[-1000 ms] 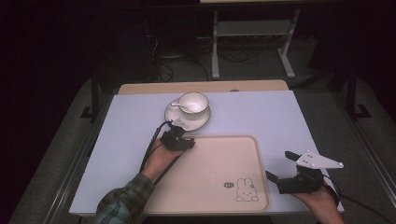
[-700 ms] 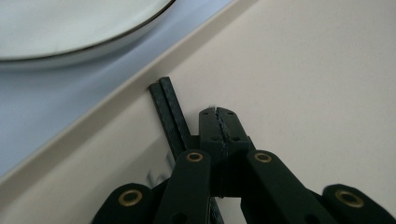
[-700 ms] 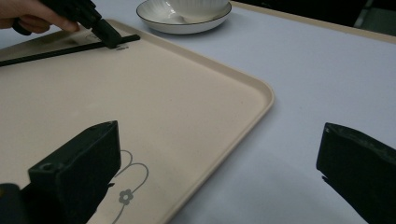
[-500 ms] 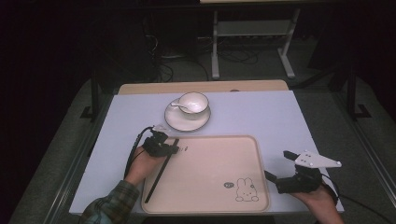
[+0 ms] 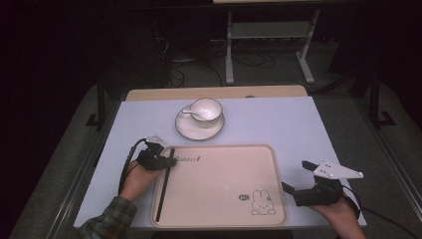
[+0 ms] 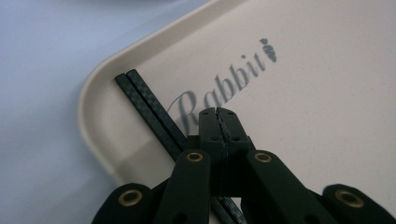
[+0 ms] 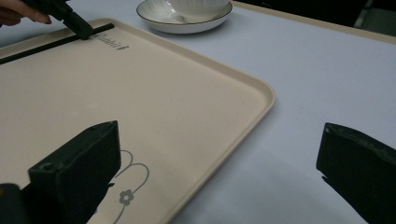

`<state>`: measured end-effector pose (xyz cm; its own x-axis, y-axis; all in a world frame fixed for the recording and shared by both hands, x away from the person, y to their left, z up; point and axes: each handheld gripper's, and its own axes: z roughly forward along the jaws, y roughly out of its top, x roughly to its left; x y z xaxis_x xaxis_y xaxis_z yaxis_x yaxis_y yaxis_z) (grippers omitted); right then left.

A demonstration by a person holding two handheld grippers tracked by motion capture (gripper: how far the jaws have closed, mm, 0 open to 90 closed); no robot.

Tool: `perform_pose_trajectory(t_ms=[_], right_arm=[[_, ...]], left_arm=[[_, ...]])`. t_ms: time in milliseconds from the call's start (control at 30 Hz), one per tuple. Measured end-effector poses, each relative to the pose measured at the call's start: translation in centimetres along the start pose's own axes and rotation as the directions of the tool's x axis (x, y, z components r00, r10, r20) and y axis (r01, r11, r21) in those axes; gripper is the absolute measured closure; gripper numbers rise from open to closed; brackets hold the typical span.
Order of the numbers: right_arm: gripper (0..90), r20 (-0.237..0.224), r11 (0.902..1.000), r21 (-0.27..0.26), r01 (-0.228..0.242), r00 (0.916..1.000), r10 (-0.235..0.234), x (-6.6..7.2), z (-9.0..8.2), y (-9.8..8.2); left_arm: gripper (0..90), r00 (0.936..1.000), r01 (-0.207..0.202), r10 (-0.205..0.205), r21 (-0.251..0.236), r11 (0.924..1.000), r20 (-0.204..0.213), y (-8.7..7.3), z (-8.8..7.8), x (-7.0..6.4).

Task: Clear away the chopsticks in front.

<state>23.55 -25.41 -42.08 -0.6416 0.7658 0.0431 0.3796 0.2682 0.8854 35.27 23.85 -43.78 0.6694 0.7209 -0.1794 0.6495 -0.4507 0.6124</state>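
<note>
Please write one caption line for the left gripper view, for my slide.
Shut left hand-held gripper above a pair of black checkered chopsticks lying in the corner of a beige plastic tray printed "Rabbit".

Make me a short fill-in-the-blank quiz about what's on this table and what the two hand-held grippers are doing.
1. The black chopsticks lie along the ____ edge of the beige tray.
2. The cup stands on a ____, with a spoon inside the cup.
3. The right hand-held gripper has its jaws ____.
4. The animal drawn on the tray is a ____.

Missing words: left; saucer; open; rabbit
</note>
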Motion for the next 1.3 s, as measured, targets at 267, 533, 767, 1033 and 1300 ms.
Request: perform_pose_trajectory(t_ms=[267, 533, 767, 1033, 1300], right_arm=[[0.0, -0.001, 1.0000, 0.002, 0.005, 1.0000, -0.005, 0.0, 0.0, 0.0], [0.0, -0.006, 1.0000, 0.000, 0.002, 1.0000, -0.002, 0.0, 0.1, 0.1], [0.0, -0.012, 1.0000, 0.000, 0.005, 0.9999, -0.005, 0.0, 0.4, 0.2], [0.0, -0.017, 1.0000, 0.001, 0.004, 0.9998, -0.004, 0.0, 0.6, 0.3], [0.0, -0.016, 1.0000, 0.000, 0.002, 0.9999, -0.002, 0.1, 0.6, 0.3]], left_arm=[[88.5, 1.0000, -0.005, 0.005, -0.008, 1.0000, 0.001, -0.1, -0.2, 0.3], [59.2, 0.9995, -0.033, 0.032, -0.067, 0.9972, -0.004, -0.1, -1.7, 0.0], [35.8, 0.9970, -0.070, 0.065, -0.133, 0.9886, -0.041, -1.6, -3.6, -0.1], [20.2, 0.9951, -0.067, 0.052, -0.196, 0.9783, -0.084, -3.9, -5.9, -0.6], [16.0, 0.9936, -0.062, 0.040, -0.220, 0.9735, -0.106, -6.1, -7.3, -0.8]])
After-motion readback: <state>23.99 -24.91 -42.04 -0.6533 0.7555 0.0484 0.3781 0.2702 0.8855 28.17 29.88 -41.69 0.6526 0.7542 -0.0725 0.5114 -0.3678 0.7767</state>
